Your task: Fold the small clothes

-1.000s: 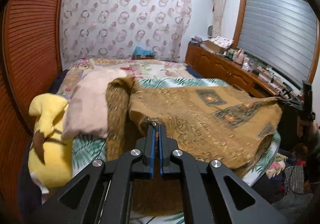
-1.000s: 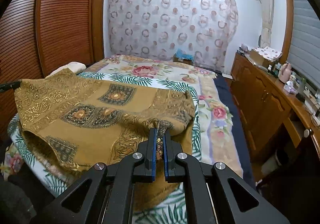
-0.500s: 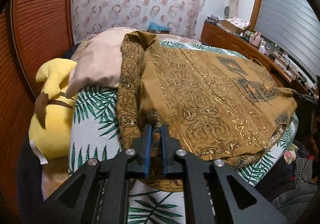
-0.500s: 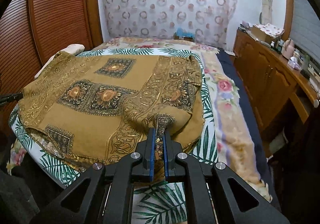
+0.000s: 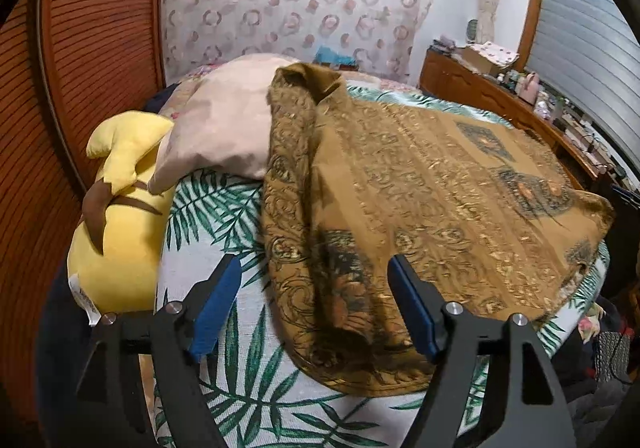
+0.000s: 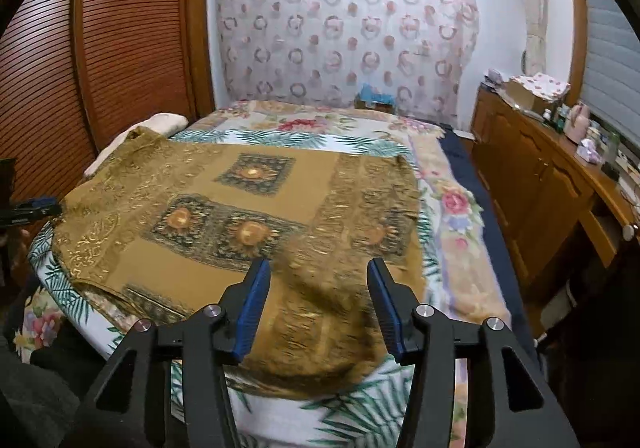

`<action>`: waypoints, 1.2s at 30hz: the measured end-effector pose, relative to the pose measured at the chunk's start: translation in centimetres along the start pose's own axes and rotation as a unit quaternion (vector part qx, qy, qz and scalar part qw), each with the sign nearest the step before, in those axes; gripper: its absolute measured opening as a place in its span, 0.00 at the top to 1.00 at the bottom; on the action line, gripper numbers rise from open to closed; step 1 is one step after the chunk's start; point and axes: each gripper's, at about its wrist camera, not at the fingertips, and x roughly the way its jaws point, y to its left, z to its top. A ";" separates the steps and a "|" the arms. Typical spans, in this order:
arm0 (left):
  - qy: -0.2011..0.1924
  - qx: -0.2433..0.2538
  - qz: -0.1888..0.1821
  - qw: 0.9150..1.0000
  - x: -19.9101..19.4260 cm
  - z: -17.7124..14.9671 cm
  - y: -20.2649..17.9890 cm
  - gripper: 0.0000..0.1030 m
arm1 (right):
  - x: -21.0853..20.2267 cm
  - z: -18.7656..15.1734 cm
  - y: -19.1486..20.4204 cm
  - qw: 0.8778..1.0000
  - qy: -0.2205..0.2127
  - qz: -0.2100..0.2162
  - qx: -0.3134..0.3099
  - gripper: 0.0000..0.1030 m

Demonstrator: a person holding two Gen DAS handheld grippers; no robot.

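Lying spread on the bed (image 6: 460,288), the brown gold-patterned garment (image 6: 256,216) covers most of the near part of the palm-leaf sheet (image 5: 224,216). Its surface is mostly flat, dark medallion squares facing up. One edge is bunched and folded over in a thick ridge on the left-wrist side, and its far tip rises against the pink pillow (image 5: 224,128). The near hem droops toward the bed edge in both views.

Left gripper (image 5: 316,268): jaws have just been opening, now stand wide apart, blue pads (image 5: 218,300) clear of the cloth. The bunched edge of the garment lies between them, below, not pinched. Right gripper (image 6: 318,272): jaws have also just been opening, now apart, and the rumpled near hem sits between them, blurred, not clamped. The left gripper's tip shows at the left rim of the right-wrist view, just beside the garment's edge.

Yellow plush toy (image 5: 120,232) lies beside the pillow, touching it, near the louvred wooden doors (image 5: 96,48). A floral blanket (image 6: 312,120) covers the far bed. A ring-patterned curtain (image 6: 344,32) hangs behind. A wooden sideboard (image 6: 536,176) with cluttered small items runs along the right wall under grey blinds (image 5: 584,48).
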 end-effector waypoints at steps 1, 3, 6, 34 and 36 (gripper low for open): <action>0.003 -0.001 0.002 1.000 0.3 -0.1 0.2 0.26 | 0.6 0.0 0.5 1.000 0.004 0.005 -0.001 0.49; 0.011 -0.005 0.006 1.000 0.9 -0.1 0.4 0.26 | 1.7 -0.2 1.4 1.000 0.010 0.015 -0.003 0.49; 0.017 -0.006 0.010 1.000 1.4 -0.4 0.4 0.26 | 3.6 -0.3 2.8 0.999 0.020 0.036 -0.012 0.49; 0.005 -0.007 0.005 1.000 1.8 -1.1 0.2 0.26 | 12.0 -0.6 8.3 0.994 0.067 0.055 -0.059 0.20; 0.001 -0.011 -0.004 1.000 1.7 -1.2 0.3 0.35 | 11.9 -0.8 8.3 0.995 0.066 0.055 -0.059 0.20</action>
